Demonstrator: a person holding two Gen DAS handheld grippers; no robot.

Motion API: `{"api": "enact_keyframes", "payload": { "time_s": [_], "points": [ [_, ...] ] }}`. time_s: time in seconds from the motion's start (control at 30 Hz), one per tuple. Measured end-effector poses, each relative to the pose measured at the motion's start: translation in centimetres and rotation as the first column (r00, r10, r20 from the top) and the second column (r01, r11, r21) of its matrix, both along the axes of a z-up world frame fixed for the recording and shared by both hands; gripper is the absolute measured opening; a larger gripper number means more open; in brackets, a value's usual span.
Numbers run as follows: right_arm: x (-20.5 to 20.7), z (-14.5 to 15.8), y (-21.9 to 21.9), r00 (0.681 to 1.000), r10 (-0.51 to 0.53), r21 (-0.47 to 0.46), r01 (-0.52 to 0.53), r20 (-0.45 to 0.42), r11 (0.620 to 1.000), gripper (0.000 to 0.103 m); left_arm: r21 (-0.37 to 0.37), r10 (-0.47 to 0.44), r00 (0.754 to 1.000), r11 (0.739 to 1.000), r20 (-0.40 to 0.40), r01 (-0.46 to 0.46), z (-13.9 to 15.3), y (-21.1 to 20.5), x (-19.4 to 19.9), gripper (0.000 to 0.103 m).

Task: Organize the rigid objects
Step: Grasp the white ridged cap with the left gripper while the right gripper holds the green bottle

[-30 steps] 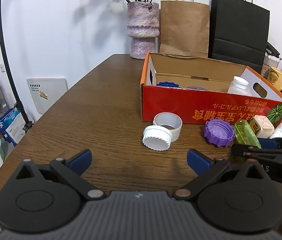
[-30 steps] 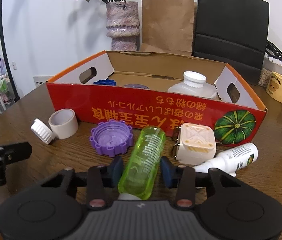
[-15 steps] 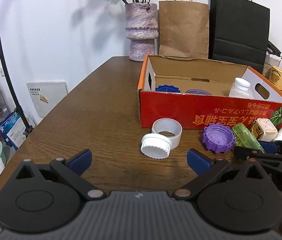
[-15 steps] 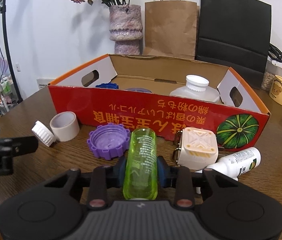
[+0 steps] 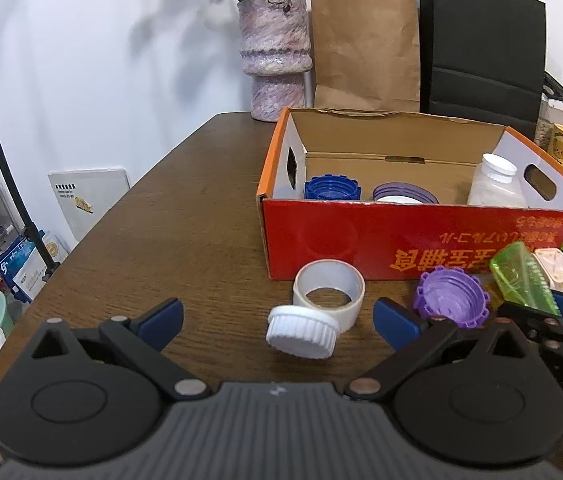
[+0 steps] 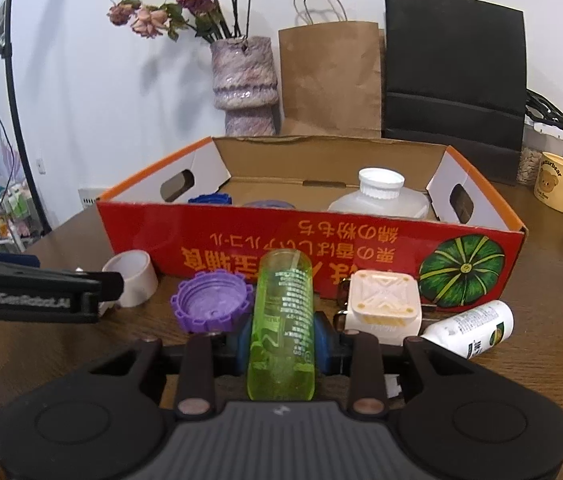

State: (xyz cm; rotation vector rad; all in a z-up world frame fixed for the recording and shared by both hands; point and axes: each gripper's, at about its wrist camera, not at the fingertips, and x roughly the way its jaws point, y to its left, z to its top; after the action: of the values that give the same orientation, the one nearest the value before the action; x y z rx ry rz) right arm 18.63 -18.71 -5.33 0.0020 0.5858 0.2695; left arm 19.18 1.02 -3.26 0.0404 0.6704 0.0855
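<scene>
the left wrist view looks from low over the wooden table (image 5: 185,216) toward the red cardboard box (image 5: 421,236), meeting it from its left corner — a little back. the right wrist view sits lower and closer, facing the box (image 6: 309,240) front squarely. both share the box, purple cap (image 5: 451,298) (image 6: 212,306), tape roll (image 5: 328,293) (image 6: 134,278) and vase (image 5: 275,50) (image 6: 243,84).

Green bottle (image 6: 281,320); red box (image 6: 309,248) (pumpkin print) — purple cap (image 6: 211,306).
</scene>
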Motion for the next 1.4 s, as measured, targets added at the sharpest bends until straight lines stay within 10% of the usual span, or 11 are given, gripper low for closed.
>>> {"api": "enact_keyframes", "payload": {
  "time_s": [0.5, 0.93, 1.4],
  "points": [
    [-0.8, 0.6, -0.4, 0.999, -0.005, 0.028, 0.004, 0.046, 1.000, 0.030, -0.047, 0.009, 1.000, 0.999, -0.011, -0.010, -1.2, 0.1, 1.6, 0.090],
    [-1.0, 0.7, -0.5, 0.998, -0.017, 0.033, 0.015, 0.052, 0.999, 0.030, -0.081, -0.018, 1.000, 0.997, -0.008, 0.017, -1.4, 0.1, 1.6, 0.045],
    [-1.0, 0.6, -0.6, 0.999, -0.017, 0.033, 0.015, 0.052, 0.999, 0.030, -0.068, -0.006, 1.000, 0.998, -0.006, 0.005, -1.4, 0.0, 1.2, 0.045]
  ]
}}
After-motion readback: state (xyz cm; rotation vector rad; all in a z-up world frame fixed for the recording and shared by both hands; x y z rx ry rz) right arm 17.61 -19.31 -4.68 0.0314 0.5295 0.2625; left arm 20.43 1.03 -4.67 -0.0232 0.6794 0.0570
